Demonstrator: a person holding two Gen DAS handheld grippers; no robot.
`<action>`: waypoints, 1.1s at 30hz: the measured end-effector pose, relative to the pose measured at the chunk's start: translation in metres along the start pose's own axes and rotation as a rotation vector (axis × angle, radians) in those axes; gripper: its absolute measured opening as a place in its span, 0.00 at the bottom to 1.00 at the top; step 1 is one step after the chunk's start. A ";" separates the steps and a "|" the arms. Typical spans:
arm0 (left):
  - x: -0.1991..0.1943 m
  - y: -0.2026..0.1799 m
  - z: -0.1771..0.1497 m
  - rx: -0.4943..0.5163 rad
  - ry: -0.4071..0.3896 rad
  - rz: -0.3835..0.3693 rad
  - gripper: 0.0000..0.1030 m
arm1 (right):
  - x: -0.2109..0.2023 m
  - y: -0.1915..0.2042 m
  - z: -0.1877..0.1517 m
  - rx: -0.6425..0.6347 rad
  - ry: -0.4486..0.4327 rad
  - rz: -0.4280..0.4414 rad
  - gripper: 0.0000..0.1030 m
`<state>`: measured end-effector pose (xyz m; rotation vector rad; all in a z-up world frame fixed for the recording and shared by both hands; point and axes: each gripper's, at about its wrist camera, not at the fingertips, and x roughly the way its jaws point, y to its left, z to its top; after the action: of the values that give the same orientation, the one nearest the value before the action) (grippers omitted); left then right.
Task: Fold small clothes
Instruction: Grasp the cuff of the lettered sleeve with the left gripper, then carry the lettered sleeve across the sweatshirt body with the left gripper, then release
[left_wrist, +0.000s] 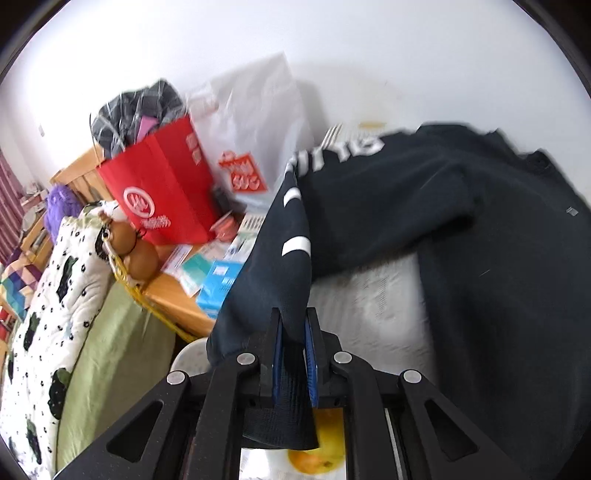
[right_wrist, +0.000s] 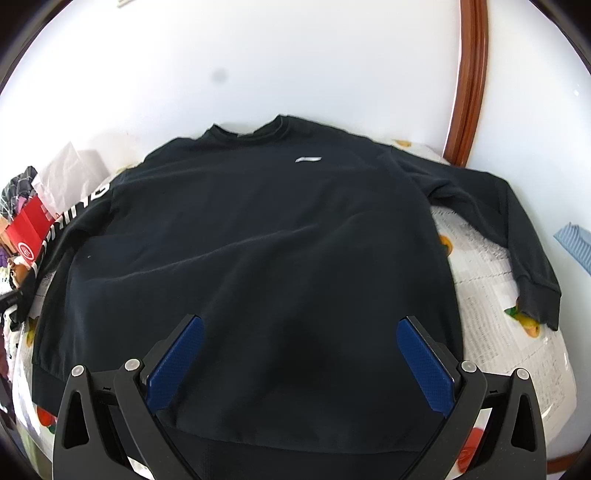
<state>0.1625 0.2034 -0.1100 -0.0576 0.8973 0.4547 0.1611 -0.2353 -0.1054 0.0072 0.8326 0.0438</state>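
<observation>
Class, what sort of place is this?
Probably a lived-in bedroom: a quilt beside a cluttered wooden desk, a stuffed red shopping bag, and a black sweatshirt spread for folding.

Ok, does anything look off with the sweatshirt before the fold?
Mostly fine: the sweatshirt lies flat, front up. Its two sleeves differ. The left hand-held gripper holds one sleeve lifted off the table, while the other sleeve lies bent, its cuff near the table's edge.
</observation>
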 end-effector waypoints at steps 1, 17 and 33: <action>-0.008 -0.002 0.005 -0.006 -0.009 -0.024 0.10 | -0.003 -0.005 0.001 0.001 -0.010 0.004 1.00; -0.086 -0.176 0.074 0.140 -0.152 -0.329 0.10 | -0.014 -0.077 0.013 0.070 -0.052 0.065 1.00; -0.062 -0.353 0.059 0.270 -0.032 -0.513 0.10 | -0.011 -0.147 -0.016 0.145 -0.072 0.065 0.99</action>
<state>0.3159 -0.1235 -0.0741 -0.0308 0.8678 -0.1436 0.1471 -0.3832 -0.1109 0.1718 0.7620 0.0440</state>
